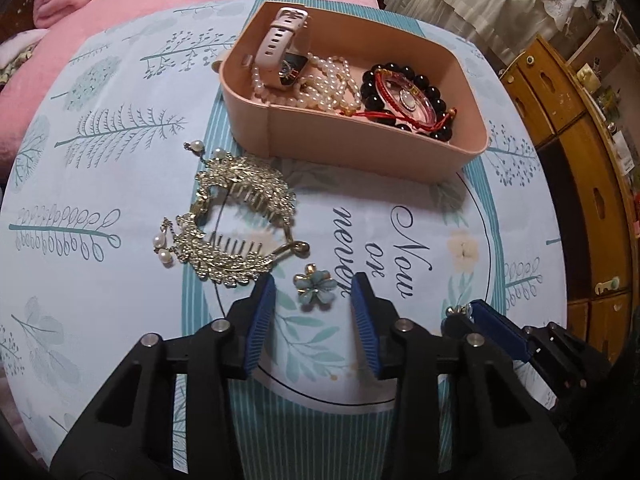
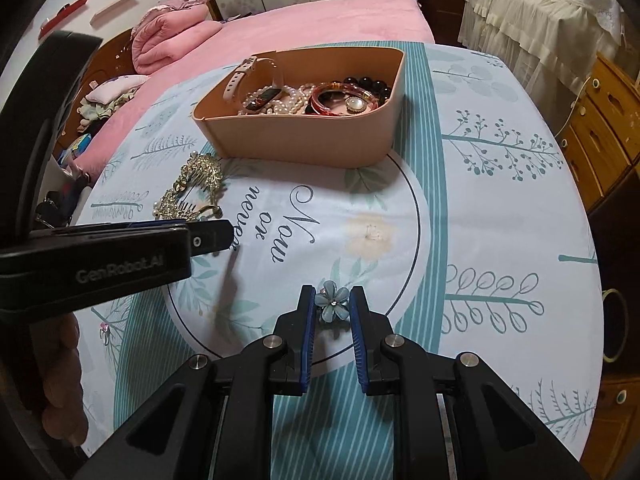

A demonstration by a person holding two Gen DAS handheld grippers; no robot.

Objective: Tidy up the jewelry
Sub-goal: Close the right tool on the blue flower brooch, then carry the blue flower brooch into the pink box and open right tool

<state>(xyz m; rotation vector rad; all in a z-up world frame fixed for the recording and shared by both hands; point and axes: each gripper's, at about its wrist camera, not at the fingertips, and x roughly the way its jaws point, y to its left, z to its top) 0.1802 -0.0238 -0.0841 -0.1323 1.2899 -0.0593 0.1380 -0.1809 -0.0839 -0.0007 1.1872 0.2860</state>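
Toward the far edge of the round table (image 1: pixel 120 128), the pink tray (image 1: pixel 360 148) already held most of the jewelry: a watch with a pale strap (image 1: pixel 280 46), a heap of pearl strands (image 1: pixel 320 84), a black bead bracelet (image 1: pixel 404 92) and a red bangle (image 1: pixel 400 94) lying inside its ring. That much of the sorting looked done.

Still out on the printed cloth were the gold hair combs (image 1: pixel 232 224), lying just in front of the tray's near-left corner, and two small blue flower pieces. One flower piece (image 1: pixel 314 286) lay flat near the table's middle, between the tips of the left gripper (image 1: pixel 314 292). Its jaws stood apart on either side of the flower without pressing on it, so the left claw was released. It pointed steeply down at the cloth, poised for a pick, by my judgement.

The other flower (image 2: pixel 331 299) sat between the jaws of the right gripper (image 2: pixel 331 300), which looked clenched on it, a little nearer the table's near edge. That gripper also tilted steeply downward. Its flower, I judge, was ready to go to the tray, with the combs and the left flower remaining.
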